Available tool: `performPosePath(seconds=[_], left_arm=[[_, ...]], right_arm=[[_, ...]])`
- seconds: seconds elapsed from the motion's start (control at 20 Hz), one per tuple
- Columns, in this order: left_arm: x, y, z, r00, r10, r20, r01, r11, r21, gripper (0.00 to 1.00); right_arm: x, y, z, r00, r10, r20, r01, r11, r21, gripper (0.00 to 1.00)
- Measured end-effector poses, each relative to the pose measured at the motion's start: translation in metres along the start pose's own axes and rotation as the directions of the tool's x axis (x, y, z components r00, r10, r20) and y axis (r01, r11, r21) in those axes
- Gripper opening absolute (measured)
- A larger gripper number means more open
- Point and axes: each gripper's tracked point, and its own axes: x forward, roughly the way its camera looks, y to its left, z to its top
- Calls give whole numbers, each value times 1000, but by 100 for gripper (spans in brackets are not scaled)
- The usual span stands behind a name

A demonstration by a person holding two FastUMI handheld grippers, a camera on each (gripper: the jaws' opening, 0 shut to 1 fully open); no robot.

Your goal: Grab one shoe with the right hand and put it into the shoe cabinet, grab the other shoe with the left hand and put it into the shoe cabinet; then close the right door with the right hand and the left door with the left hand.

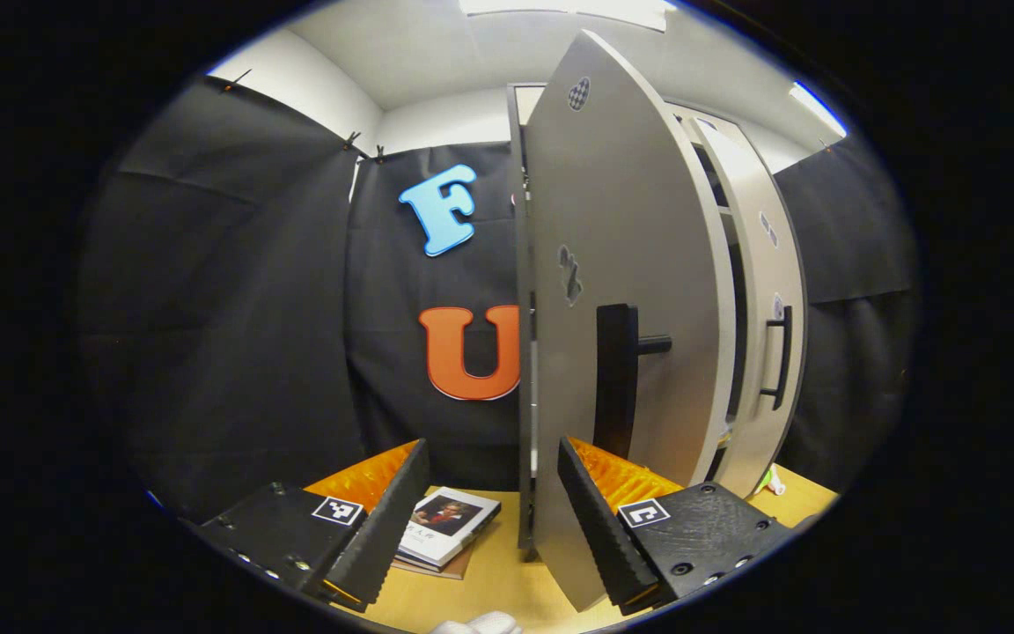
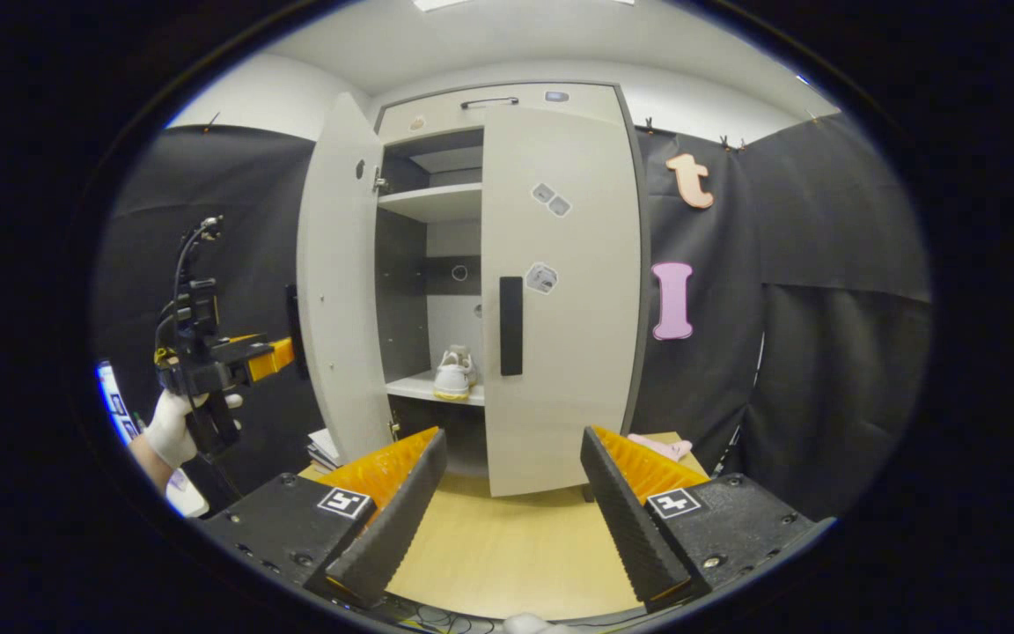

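The pale shoe cabinet [image 2: 560,97] stands at the back of a wooden table [image 2: 507,546]. A white shoe [image 2: 454,374] rests on its lower shelf; whether a second one lies behind it I cannot tell. The right door [image 2: 569,379] with its black handle [image 2: 511,326] looks shut. The left door [image 2: 340,291] stands wide open. My left gripper [image 1: 494,445] is open at that door's [image 1: 639,264] outer face, just below its handle [image 1: 617,379]; in the right gripper view the left gripper [image 2: 269,357] reaches in from a gloved hand [image 2: 174,427]. My right gripper [image 2: 514,436] hangs open, back from the cabinet.
A book [image 1: 445,524] lies on the table left of the open door, with a small stack of books [image 2: 324,449] by the cabinet's foot. A pink cloth item [image 2: 661,447] sits at the right of the cabinet. Black cloth walls close in both sides.
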Motion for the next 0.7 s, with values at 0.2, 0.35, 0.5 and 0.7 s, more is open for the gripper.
performPosePath(seconds=[0.2,0.35,0.5,0.7], left_arm=[[7,-35,-2,999,-34,-15,33,999,-23,90],[9,-58,-7,997,-66,-37,65,998,-21,95],[7,-66,-6,998,-55,-28,55,998,8,100],[-5,-71,-3,999,-41,-24,42,999,23,95]], right_arm=[[-5,-8,2,1000,1,11,-1,1000,1,99],[-9,-17,2,1000,-1,11,1,1000,-1,99],[-11,-27,4,1000,-8,16,8,1000,5,99],[-15,-38,5,1000,-16,22,16,1000,10,99]])
